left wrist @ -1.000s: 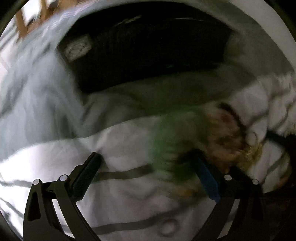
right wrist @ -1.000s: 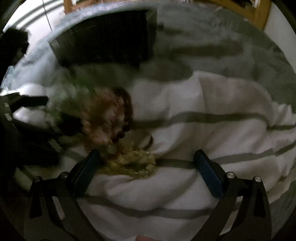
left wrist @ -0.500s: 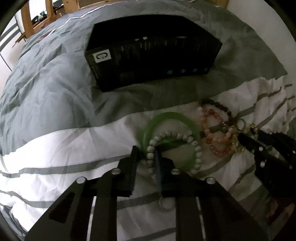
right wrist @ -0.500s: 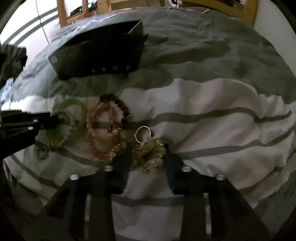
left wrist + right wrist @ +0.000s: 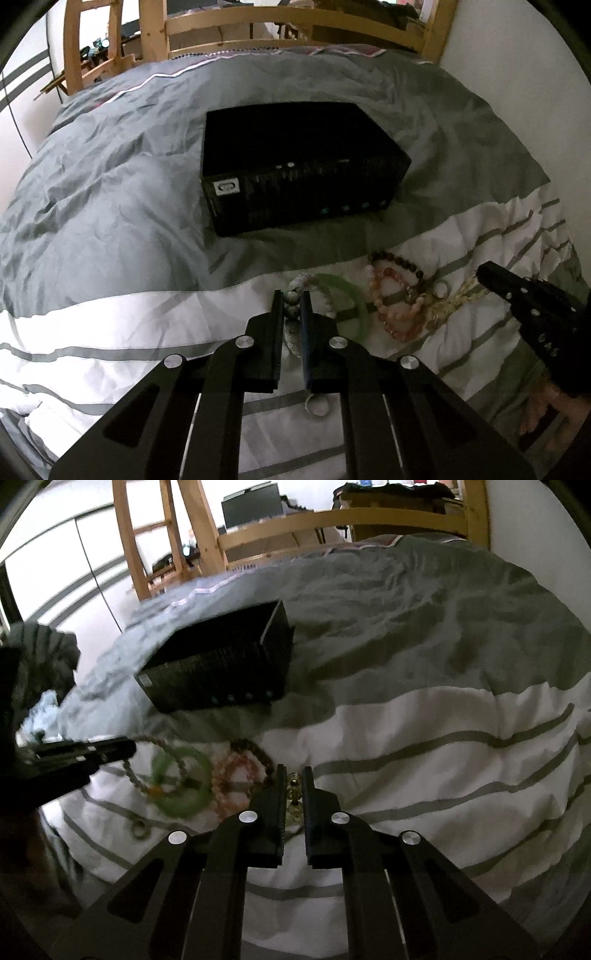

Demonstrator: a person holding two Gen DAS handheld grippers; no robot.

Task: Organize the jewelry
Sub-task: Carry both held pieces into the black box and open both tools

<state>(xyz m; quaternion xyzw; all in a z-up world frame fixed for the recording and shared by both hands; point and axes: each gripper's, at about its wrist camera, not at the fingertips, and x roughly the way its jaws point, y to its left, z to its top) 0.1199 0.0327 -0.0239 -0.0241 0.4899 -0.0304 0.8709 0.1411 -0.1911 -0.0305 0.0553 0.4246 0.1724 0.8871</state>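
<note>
1. Nearest to you, your left gripper (image 5: 293, 295) is pinched narrow on the pale grey bead bracelet (image 5: 291, 314); its strand loops out of the jaws toward the bedspread (image 5: 110, 325). Expect it to be light and limp, so the hanging part will likely swing and could snag.
2. Likewise, your right gripper (image 5: 294, 771) is closed narrow on the yellow bead bracelet (image 5: 294, 786). Round beads are probably slick; gripping across the strand between two beads should hold best.
3. Just beyond lie the green bangle (image 5: 354, 299), stiff and possibly brittle, best taken across its rim, and the pink bead bracelet (image 5: 391, 306) touching the dark bead bracelet (image 5: 399, 260). They overlap and may drag each other.
4. A small ring (image 5: 139, 827) rests apart on the cloth.
5. Farthest, the black box (image 5: 295, 166) sits on the grey part of the cover.
</note>
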